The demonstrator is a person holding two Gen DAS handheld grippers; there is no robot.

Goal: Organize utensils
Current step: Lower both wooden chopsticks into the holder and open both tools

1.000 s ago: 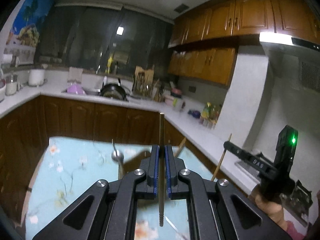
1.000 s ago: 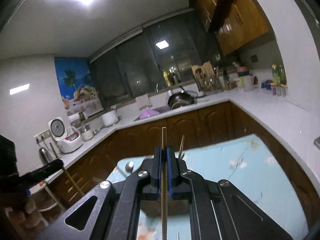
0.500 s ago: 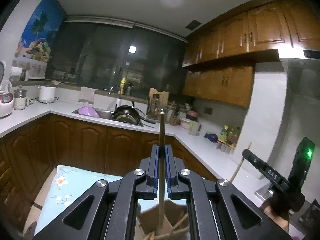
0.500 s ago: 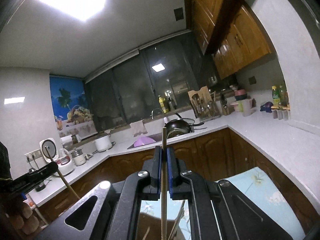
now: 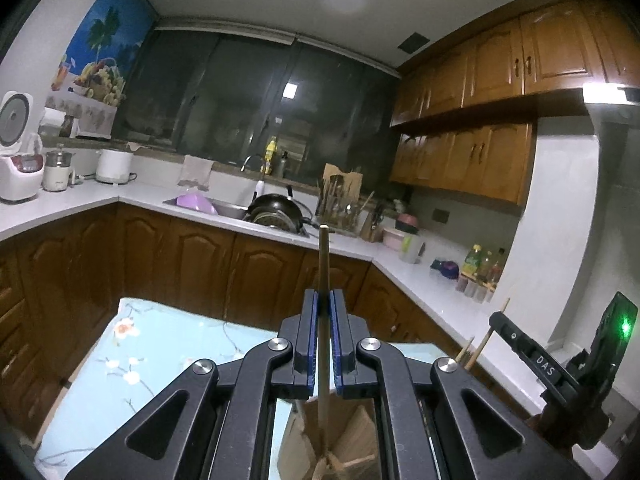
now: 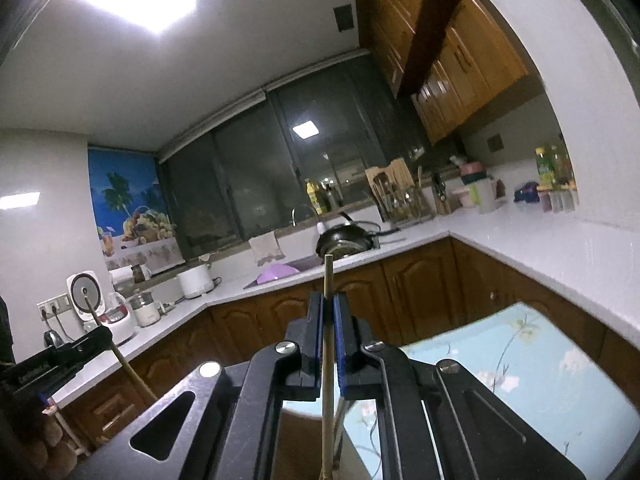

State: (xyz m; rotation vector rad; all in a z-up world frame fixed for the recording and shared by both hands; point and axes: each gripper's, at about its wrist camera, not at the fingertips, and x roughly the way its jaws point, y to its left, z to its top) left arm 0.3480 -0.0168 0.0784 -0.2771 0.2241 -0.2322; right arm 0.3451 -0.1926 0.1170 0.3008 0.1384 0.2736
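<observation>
My left gripper [image 5: 324, 297] is shut on a wooden chopstick [image 5: 323, 264] that stands upright between its blue pads. The stick's lower end reaches into a brown utensil holder [image 5: 356, 428] just below the jaws, among other wooden sticks. My right gripper [image 6: 328, 300] is shut on a second chopstick [image 6: 328, 276], also upright, its lower end going down over the same holder [image 6: 298, 440]. The right gripper [image 5: 520, 344] also shows at the right edge of the left wrist view. At the left edge of the right wrist view the left gripper [image 6: 86, 342] shows.
The holder stands on a table with a pale blue floral cloth [image 5: 152, 356]. Brown cabinets and a white L-shaped counter [image 5: 420, 284] run behind it, with a sink, a black pan [image 5: 276, 206], a rice cooker [image 5: 18, 160] and bottles.
Both grippers have come down toward the holder with their chopsticks. The holder, earlier ahead on the table, now sits right under the jaws, with the left stick's end inside it.
</observation>
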